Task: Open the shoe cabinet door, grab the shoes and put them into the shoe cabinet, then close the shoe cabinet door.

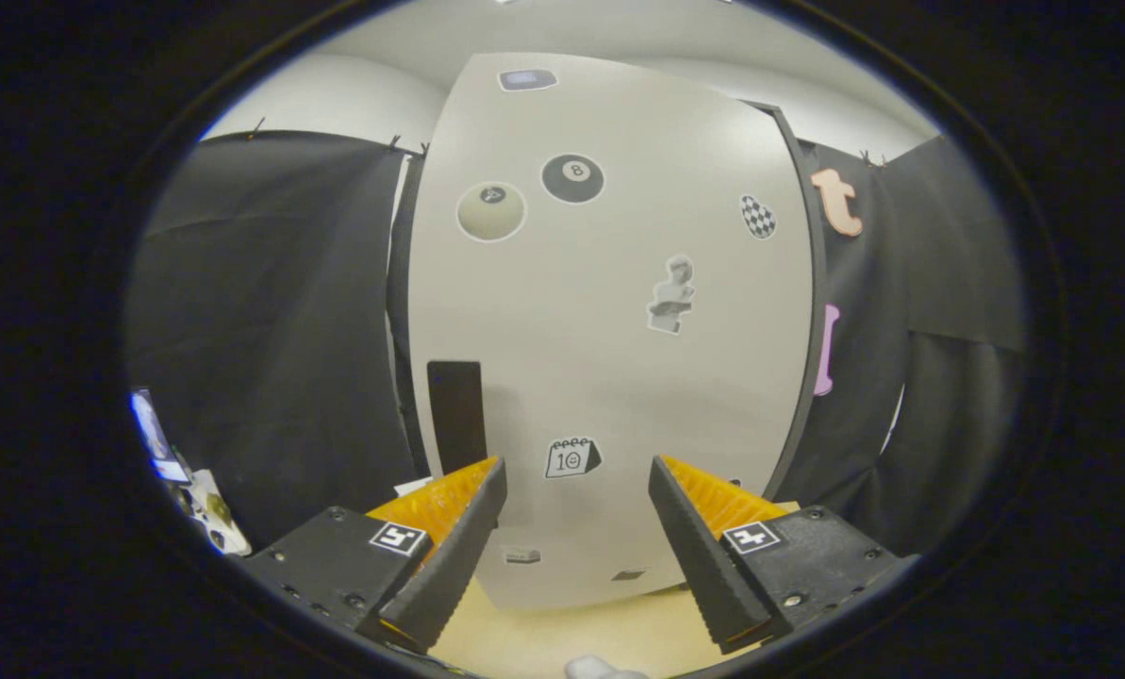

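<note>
Standing right in front of the gripper (576,471) is the shoe cabinet door (609,377), tall and pale, and it looks closed, so nothing inside the cabinet can be seen. The gripper's two fingers are spread wide apart and hold nothing; the door fills the gap just beyond them. A dark handle (456,415) sits low on the door, just past the left finger tip. Stickers dot the door: a black eight ball (572,178), a pale ball (491,211), a checkered patch (757,217), a small statue (672,294) and a little calendar (571,457) between the fingers. A light wooden floor (562,632) lies under the door. Something small and white (595,668) pokes up at the very bottom, maybe a shoe, but it is cut off. Off to the left, some blurry clutter (194,490) is hard to make out.
</note>
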Demonstrator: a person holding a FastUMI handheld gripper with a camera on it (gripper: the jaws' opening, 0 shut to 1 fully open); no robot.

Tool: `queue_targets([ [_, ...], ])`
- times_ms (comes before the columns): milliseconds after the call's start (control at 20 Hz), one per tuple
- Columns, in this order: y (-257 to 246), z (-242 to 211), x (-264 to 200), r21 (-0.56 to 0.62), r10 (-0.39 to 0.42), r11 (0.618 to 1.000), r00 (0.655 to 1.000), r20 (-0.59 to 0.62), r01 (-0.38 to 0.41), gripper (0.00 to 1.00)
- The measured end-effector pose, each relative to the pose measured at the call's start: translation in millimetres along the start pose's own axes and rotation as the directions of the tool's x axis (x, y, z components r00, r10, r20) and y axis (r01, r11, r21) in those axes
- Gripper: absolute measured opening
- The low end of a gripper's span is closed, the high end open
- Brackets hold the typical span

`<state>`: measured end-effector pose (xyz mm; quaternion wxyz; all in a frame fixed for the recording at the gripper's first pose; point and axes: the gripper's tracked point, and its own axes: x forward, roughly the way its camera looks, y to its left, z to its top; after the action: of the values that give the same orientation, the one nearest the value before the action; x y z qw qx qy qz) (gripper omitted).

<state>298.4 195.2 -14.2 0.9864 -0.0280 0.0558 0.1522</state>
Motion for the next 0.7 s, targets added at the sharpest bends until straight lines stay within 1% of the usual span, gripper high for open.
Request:
queue_targets([
  [200, -9.9, 7.0, -26.5, 0.015, -0.025, 1.0, 1.0, 0.019, 0.025, 0.99],
  [450, -26.3, 18.3, -80.1, 0.019, -0.07, 0.997, 0.995, 0.067, 0.069, 0.99],
  [700, -48.8, 23.8, -140.3, 0.011, -0.147, 0.989, 0.983, 0.108, 0.146, 0.99],
])
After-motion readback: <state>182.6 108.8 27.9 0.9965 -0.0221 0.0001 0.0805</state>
